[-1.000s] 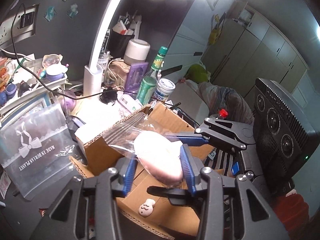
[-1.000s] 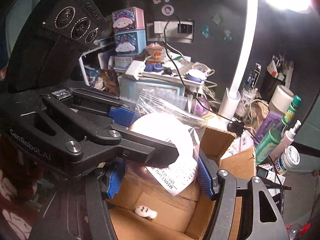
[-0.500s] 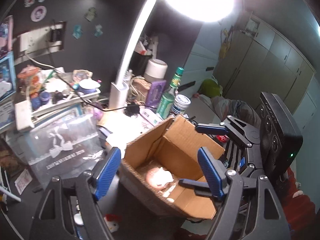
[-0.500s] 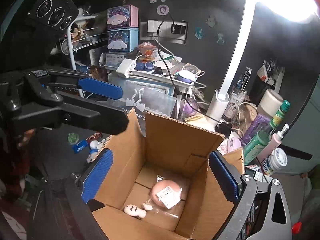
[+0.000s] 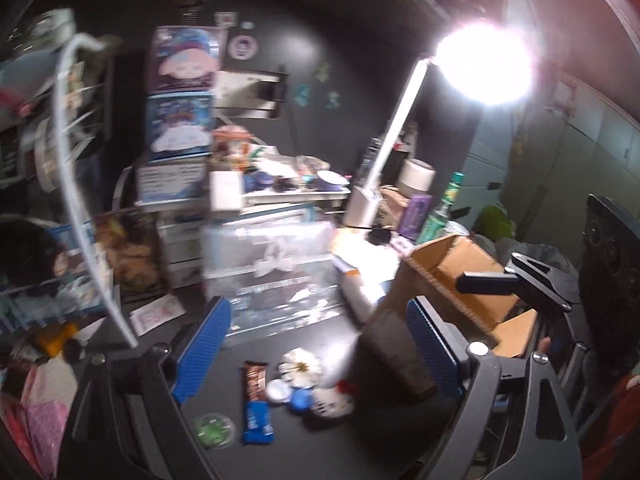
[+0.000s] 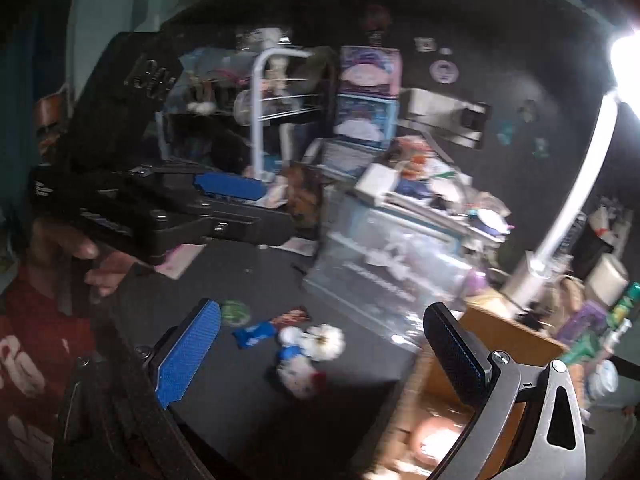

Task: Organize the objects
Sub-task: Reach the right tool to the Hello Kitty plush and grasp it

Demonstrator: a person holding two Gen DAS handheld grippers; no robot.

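1. Clutter covers the dark worktop [image 5: 280,432]: a blue snack bar [image 5: 256,404], a white flower-shaped piece [image 5: 300,366], a small white and red figure [image 5: 334,400] and a green round disc [image 5: 213,429] lie close together, blurred.
2. Left gripper [image 5: 316,352] hangs over them, its jaws released and just opened wider, with nothing between the blue pads; the small items sit at its 6 o'clock.
3. Right gripper [image 6: 320,360] is likewise spread wide, jaws just opened, empty.
4. Cardboard box [image 5: 460,276] stands open at 3 o'clock of the small items, touching none.
5. Clear zip bag [image 5: 272,276] with a white bow lies flat at 12 o'clock of them.
6. Lamp [image 5: 480,64] glares above the box.
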